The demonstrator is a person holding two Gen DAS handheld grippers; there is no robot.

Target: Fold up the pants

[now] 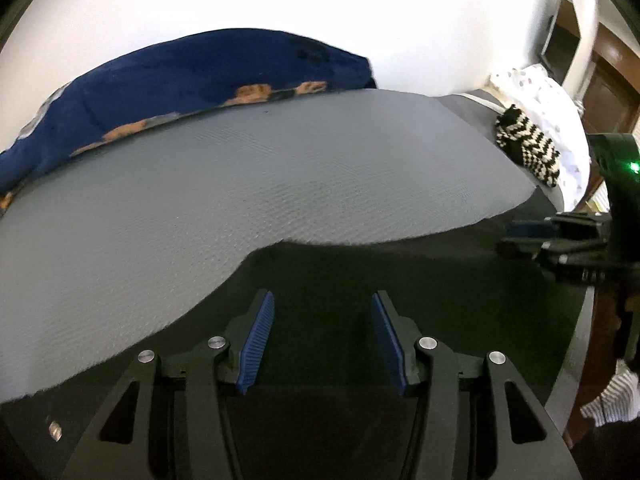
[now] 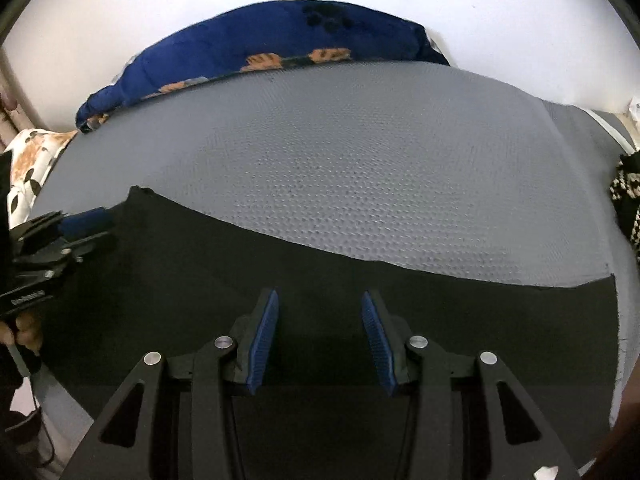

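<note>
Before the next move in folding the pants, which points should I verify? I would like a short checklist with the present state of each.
1. Left gripper empty, open: ok.
2. Right gripper empty, open: ok.
3. Black pants lie flat on the grey mat: ok where visible.
4. Fold edges aligned: cannot tell, near side hidden by the grippers.
5. Blue blanket off the pants: ok.
6. Black-and-white knitted item off the pants: ok.
</note>
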